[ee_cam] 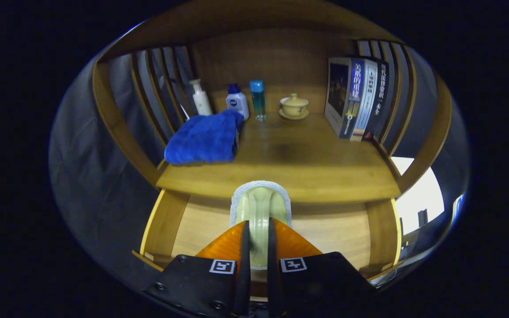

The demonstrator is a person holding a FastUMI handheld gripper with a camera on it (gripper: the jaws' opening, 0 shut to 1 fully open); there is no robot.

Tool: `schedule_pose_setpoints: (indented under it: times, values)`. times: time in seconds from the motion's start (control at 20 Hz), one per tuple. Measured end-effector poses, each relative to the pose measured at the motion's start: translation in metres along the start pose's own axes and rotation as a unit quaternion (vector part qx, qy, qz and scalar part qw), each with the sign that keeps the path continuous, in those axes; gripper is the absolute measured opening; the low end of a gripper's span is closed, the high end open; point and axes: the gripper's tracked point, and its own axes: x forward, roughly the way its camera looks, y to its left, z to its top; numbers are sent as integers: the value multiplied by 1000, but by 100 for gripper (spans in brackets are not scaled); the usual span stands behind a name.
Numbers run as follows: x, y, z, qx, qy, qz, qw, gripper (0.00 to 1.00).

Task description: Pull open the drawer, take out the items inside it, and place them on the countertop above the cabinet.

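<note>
On countertop (307, 163): 3 bottles (237, 101) | 1 towel (203, 138) | gripper (259, 229) clamped on sponge (260, 205)

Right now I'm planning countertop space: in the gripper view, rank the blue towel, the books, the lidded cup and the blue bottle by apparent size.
1. blue towel
2. books, close to the towel, so unsure
3. lidded cup and blue bottle look alike

The fingers are shut on a pale green sponge over the open drawer.
</note>
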Motion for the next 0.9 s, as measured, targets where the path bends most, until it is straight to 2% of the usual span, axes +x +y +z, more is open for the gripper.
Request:
schedule_pose_setpoints:
  times: [0.15, 0.35, 0.65, 0.85, 0.9]
  values:
    - [20, -8, 47, -11, -33, -17, 999, 24]
    - [59, -13, 76, 2, -28, -24, 999, 24]
    - [109, -31, 75, 20, 13, -47, 999, 24]
    - [126, -31, 79, 33, 6, -48, 998, 24]
    - [128, -33, 76, 34, 11, -53, 998, 27]
